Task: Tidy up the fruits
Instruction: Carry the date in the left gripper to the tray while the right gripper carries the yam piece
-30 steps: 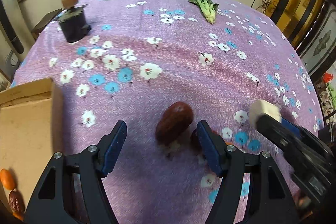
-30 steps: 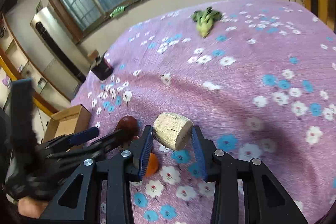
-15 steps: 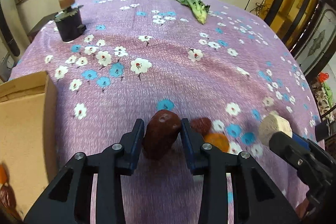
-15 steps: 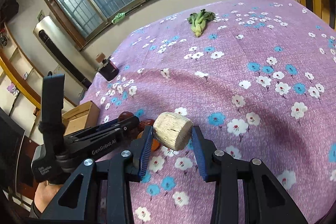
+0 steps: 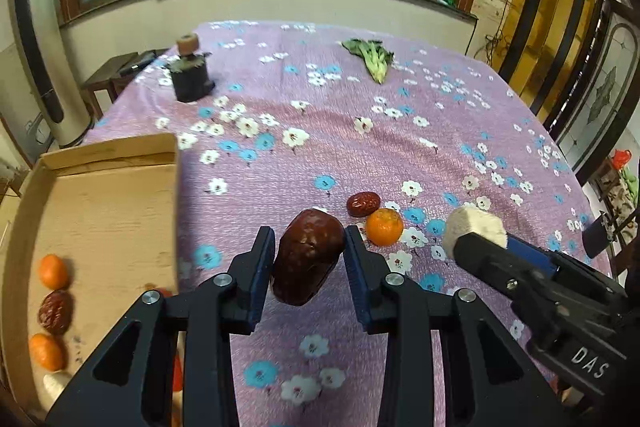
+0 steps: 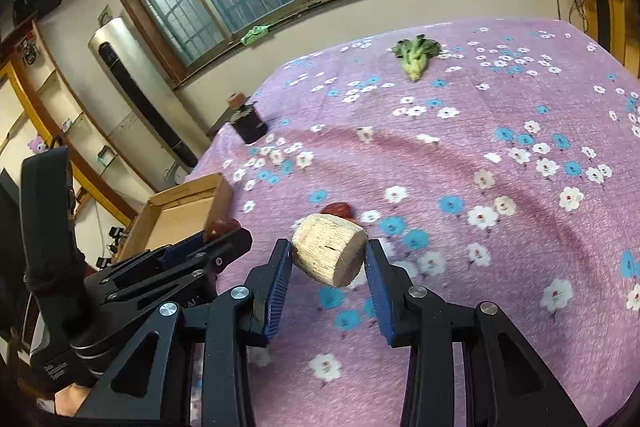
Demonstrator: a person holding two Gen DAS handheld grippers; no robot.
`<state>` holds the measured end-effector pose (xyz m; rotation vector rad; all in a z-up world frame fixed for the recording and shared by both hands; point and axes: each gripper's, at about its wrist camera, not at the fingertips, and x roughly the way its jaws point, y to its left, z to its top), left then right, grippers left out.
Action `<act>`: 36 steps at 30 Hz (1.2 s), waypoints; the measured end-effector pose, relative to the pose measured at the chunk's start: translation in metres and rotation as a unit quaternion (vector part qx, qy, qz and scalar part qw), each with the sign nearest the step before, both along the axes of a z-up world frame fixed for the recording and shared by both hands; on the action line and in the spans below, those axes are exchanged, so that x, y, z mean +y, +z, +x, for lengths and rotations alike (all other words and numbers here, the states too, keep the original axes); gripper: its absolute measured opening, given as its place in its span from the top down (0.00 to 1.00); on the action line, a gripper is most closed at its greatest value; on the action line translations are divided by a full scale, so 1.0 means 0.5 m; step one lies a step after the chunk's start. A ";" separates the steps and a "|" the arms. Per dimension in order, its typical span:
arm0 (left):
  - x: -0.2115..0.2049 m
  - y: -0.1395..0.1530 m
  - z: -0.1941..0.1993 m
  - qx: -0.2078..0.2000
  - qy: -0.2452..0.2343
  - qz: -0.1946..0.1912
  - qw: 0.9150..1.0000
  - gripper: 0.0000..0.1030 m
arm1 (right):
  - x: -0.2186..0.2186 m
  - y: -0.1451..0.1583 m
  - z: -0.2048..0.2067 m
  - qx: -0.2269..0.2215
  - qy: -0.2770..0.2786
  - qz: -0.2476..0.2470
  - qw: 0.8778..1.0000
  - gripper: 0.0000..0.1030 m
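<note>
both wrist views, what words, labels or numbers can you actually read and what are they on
"DAS": white letters on the black body of the right tongs, low right in the left wrist view; the word runs on out of sight.
"AI": end of a white marking on the left tongs in the right wrist view; the rest is hidden.
White print low on the left handle: too small to read.
Wall stickers at far left: too blurred to read.

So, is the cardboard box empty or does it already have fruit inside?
Not empty: the cardboard box holds two oranges and a red date.
</note>
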<state>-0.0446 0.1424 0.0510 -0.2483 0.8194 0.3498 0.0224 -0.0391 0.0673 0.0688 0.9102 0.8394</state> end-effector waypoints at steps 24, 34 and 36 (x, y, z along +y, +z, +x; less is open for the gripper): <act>0.079 0.021 -0.132 -0.031 0.057 -0.011 0.998 0.68 | 0.101 0.015 -0.132 -0.027 0.071 -0.020 0.997 0.63; 0.113 0.012 -0.152 -0.033 0.072 -0.021 0.997 0.68 | 0.131 0.007 -0.147 -0.028 0.086 -0.032 0.995 0.63; 0.121 0.010 -0.155 -0.033 0.075 -0.023 0.996 0.68 | 0.136 0.006 -0.150 -0.028 0.089 -0.033 0.995 0.63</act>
